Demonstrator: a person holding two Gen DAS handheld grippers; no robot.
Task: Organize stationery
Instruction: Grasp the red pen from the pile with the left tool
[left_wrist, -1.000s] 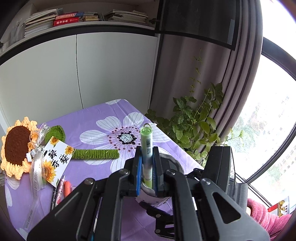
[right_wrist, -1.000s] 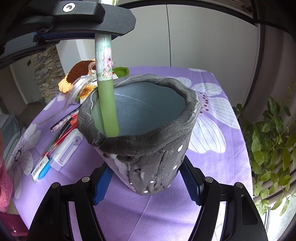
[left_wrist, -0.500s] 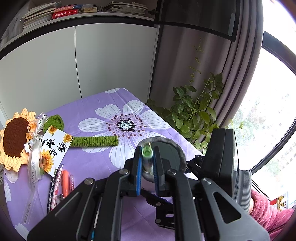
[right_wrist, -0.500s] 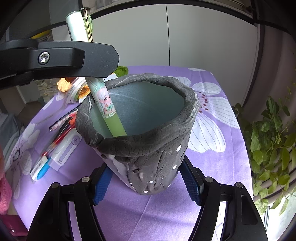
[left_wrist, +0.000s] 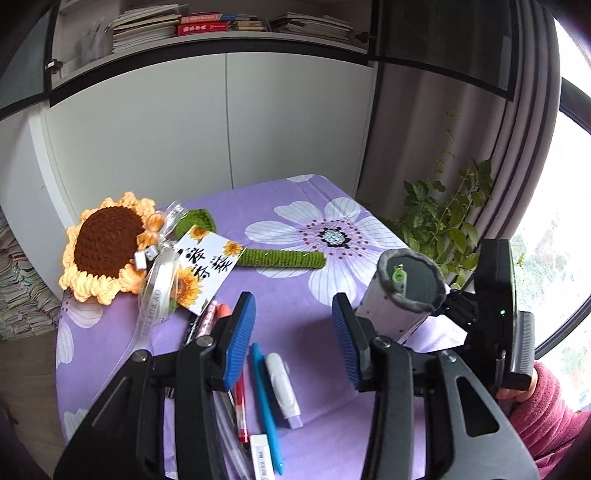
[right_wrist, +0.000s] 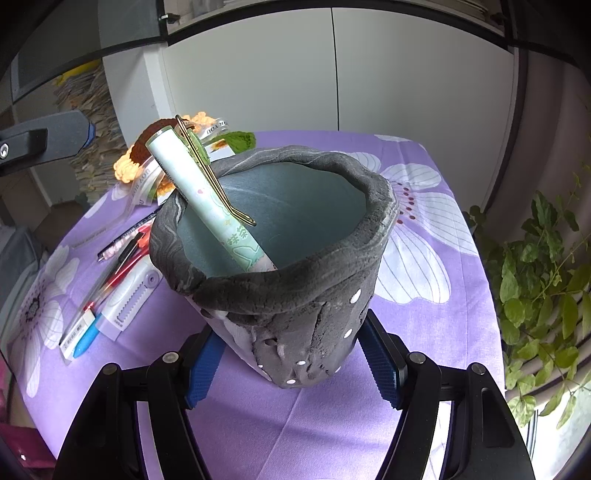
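Stationery left on the cloth: red pen (left_wrist: 241, 406), blue pen (left_wrist: 266, 410), correction tape (left_wrist: 283, 389) and eraser (left_wrist: 263, 456), all bunched right under the left gripper's view, so plenty left to sort.

Left gripper (left_wrist: 293, 338): jaws have just been opening and there's nothing between the pads now, so it's released and free.

Green pen (right_wrist: 207, 195): already in the pot, leaning on the near-left rim with the gold clip end sticking out. One down.

Pot (right_wrist: 295, 295): grey felt-looking thing with white dots, standing on the purple flowered cloth (right_wrist: 424, 302), right of the pen pile.

Right gripper (right_wrist: 291, 363): blue pads clenched on the pot's lower sides, holding it steady.

How I'd do the next bit: looks like the left one needs to drop onto the pile next. I'd go for one pen only, pinch it mid-barrel across its width, and keep the right side clamped so the pot doesn't tip when the next one goes in. The pens lie touching each other, so grabbing two at once is the risk.

Writing: card (left_wrist: 207, 262) by the crochet sunflower (left_wrist: 107, 245) has black Chinese characters I can't make out; the ribbon reads something like "FOR YOU". Pen barrel has green characters, too small to read. Eraser print is too small too.
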